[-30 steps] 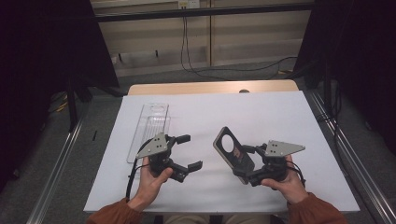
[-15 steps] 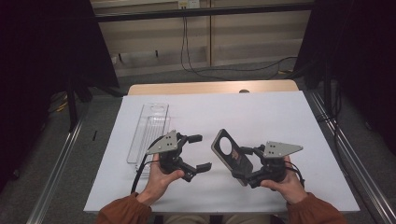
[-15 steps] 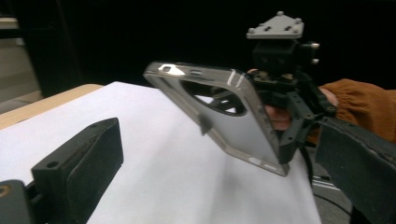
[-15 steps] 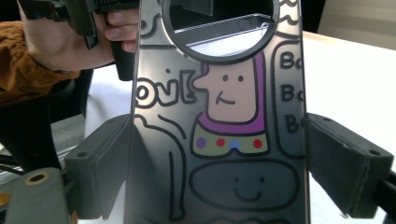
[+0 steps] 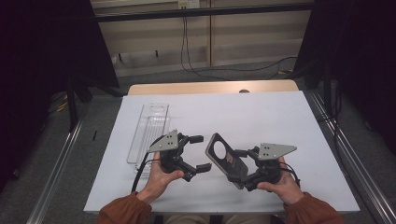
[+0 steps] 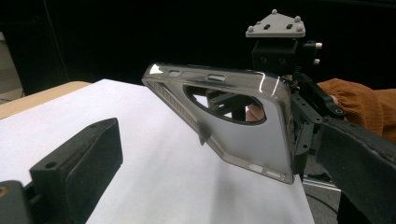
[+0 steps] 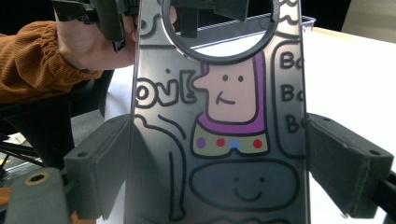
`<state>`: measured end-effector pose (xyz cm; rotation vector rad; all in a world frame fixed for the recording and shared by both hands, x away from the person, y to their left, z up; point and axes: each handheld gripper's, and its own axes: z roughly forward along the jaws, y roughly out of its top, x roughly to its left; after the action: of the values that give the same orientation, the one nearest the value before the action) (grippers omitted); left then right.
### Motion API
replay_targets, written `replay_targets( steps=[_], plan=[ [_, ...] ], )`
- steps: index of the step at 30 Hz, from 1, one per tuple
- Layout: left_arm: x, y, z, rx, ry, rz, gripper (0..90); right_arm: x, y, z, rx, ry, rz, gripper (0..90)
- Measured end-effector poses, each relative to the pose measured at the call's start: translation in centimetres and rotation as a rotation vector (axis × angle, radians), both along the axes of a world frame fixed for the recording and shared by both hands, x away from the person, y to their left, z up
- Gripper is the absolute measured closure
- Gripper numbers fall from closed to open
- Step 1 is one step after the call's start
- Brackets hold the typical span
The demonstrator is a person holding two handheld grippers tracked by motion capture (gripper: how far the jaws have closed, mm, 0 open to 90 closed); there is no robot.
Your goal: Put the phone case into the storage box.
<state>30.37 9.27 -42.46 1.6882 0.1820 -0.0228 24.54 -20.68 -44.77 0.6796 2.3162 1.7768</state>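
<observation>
High view: a phone case (image 5: 223, 155) is being held by the right tool (image 5: 239, 167) above the near half of the table (image 5: 280, 116), tilted, with its round cut-out end raised toward the far left. The right tool is being gripped by the right hand (image 5: 278, 183) near the table's near edge, and its jaws are being pressed against the two long edges of the case. In the right gripper view the case (image 7: 224, 140) is being clamped between the two black pads (image 7: 100, 163), one on each side edge; a cartoon figure with a purple collar and coloured dots is being shown on its surface, with a ring around the cut-out at the top.

The left tool (image 5: 198, 153) is being held by the left hand (image 5: 159, 179) just left of the case, its jaws being kept spread and nothing being held between them; the jaw tips are standing close to the case without touching it. In the left gripper view the case (image 6: 243, 135) is being seen edge-on between the left tool's open jaws, farther off, with the right tool (image 6: 299, 116) behind it and an orange sleeve (image 6: 359, 98) at the right.

A clear tray (image 5: 148, 133) is lying near the table's left edge, apart from both tools.
</observation>
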Motion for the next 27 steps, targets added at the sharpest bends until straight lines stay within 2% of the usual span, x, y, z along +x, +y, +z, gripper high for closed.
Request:
replay_targets(
  steps=[4, 11, 16, 18, 21, 24, 27],
  plan=[
    [-0.04, -0.05, 0.03, -0.006, -0.009, -0.022, 0.9, -0.02, 0.21, 0.05, -0.006, -0.004, 0.016, 12.2],
    [-0.07, -0.32, -0.14, -0.008, 0.001, -0.037, 0.9, -0.01, 0.27, 0.11, -0.005, -0.009, 0.019, 12.2],
    [-0.01, -0.07, 0.18, -0.042, -0.008, -0.052, 0.9, -0.06, 0.38, 0.22, -0.016, -0.009, 0.035, 12.2],
    [-0.04, -0.03, 0.24, -0.058, 0.004, -0.051, 0.9, -0.18, 0.55, 0.3, -0.014, -0.01, 0.041, 12.2],
    [0.04, -0.04, 0.19, -0.048, 0.003, -0.05, 0.9, -0.24, 0.8, 0.42, -0.005, -0.018, 0.057, 12.2],
    [0.14, -0.21, 0.06, -0.064, 0.019, -0.071, 0.9, -0.32, 0.91, 0.47, -0.006, -0.017, 0.065, 12.2],
    [0.15, -0.46, -0.03, -0.065, 0.016, -0.082, 0.9, -0.33, 1.03, 0.44, -0.003, -0.012, 0.07, 12.2]
  ],
)
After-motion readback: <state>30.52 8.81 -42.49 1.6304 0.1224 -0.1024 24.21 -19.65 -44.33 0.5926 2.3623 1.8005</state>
